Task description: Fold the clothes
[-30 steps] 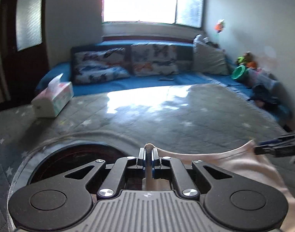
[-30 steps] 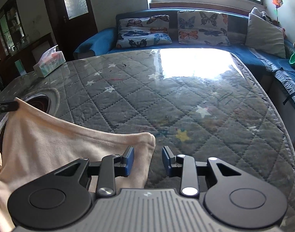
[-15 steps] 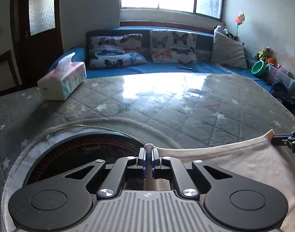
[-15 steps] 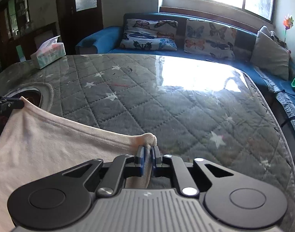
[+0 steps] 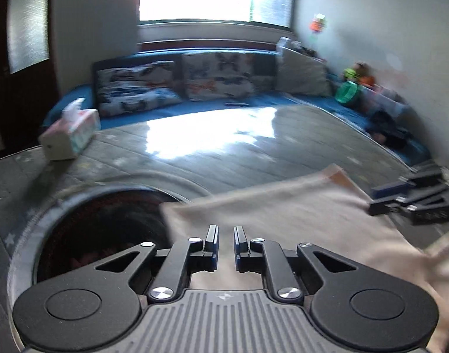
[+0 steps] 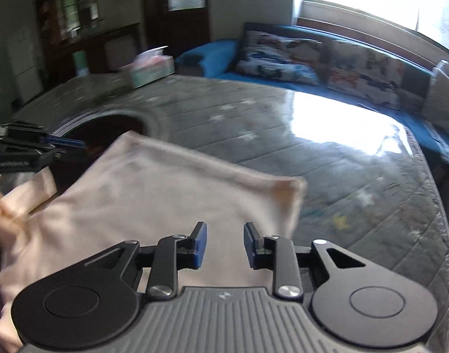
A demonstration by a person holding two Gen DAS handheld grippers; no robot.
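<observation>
A pale beige garment (image 5: pixel 283 214) lies on the grey quilted table (image 5: pixel 224 153), its far edge ahead of both grippers. My left gripper (image 5: pixel 226 229) hangs over the garment's left part; its jaws are opening, a narrow gap shows between the blue pads, and the cloth is under them, not pinched. In the right wrist view the garment (image 6: pixel 171 188) spreads out flat, with a bunched part at the far left. My right gripper (image 6: pixel 226 226) is over its near right part, jaws opening and wide apart, with nothing clamped. Each gripper shows in the other's view: the right gripper (image 5: pixel 400 197) and the left gripper (image 6: pixel 48 144).
A round dark opening (image 5: pixel 107 223) is set in the table beside the garment's left edge. A tissue box (image 5: pixel 71 135) stands at the far left of the table. Behind it runs a blue sofa (image 5: pixel 195 106) with butterfly cushions. The table's curved right edge (image 6: pixel 439 206) is close.
Half a second ago both grippers were shut on the garment's top corners. Both have now let go, and the cloth lies loose on the table ahead of them. Both views are blurred by motion.
</observation>
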